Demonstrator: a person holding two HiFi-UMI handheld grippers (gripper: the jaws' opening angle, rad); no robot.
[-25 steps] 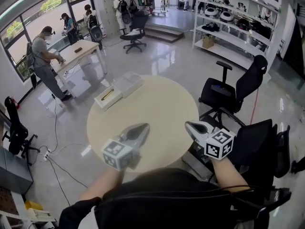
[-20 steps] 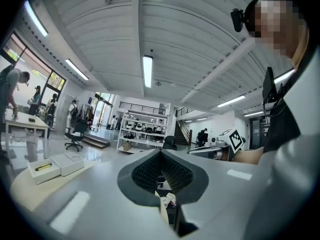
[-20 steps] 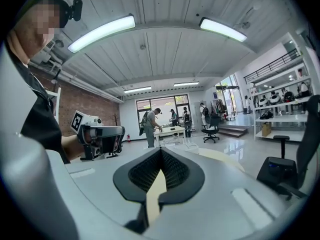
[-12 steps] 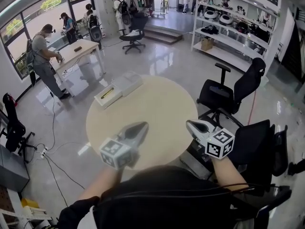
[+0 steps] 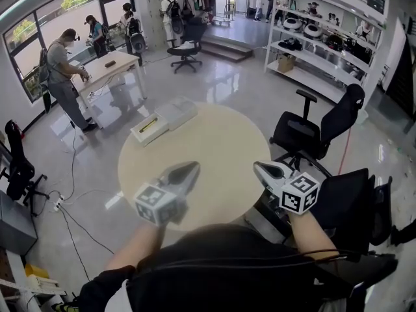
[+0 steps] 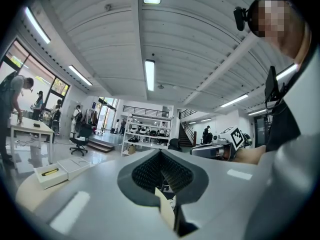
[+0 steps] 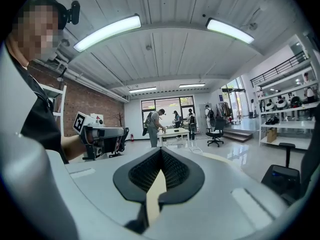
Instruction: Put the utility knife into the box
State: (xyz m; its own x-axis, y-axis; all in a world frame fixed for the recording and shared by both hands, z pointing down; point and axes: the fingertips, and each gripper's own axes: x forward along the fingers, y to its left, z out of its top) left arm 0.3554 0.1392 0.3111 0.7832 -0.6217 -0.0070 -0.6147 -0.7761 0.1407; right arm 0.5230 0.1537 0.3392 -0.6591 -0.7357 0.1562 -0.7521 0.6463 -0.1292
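Far left edge of the round table (image 5: 214, 149): white box (image 5: 139, 137) standing open, its lid (image 5: 175, 112) touching it on the right. What I take for the utility knife (image 5: 148, 127), a thin yellow strip, lies in the box's tray; too small from here to be sure.

Left gripper (image 5: 192, 167): jaws closed pad to pad with nothing between them. It is held level over the near part of the table, well apart from the box.

Right gripper (image 5: 259, 169): jaws likewise closed and empty, at the table's near right rim.

Step in hand: no handling, both tools idle. Next move, my judgement: reach toward the box and confirm the knife's place. If it sits in the tray, only the lid remains. Either way, the jaws must open before any pick-up.
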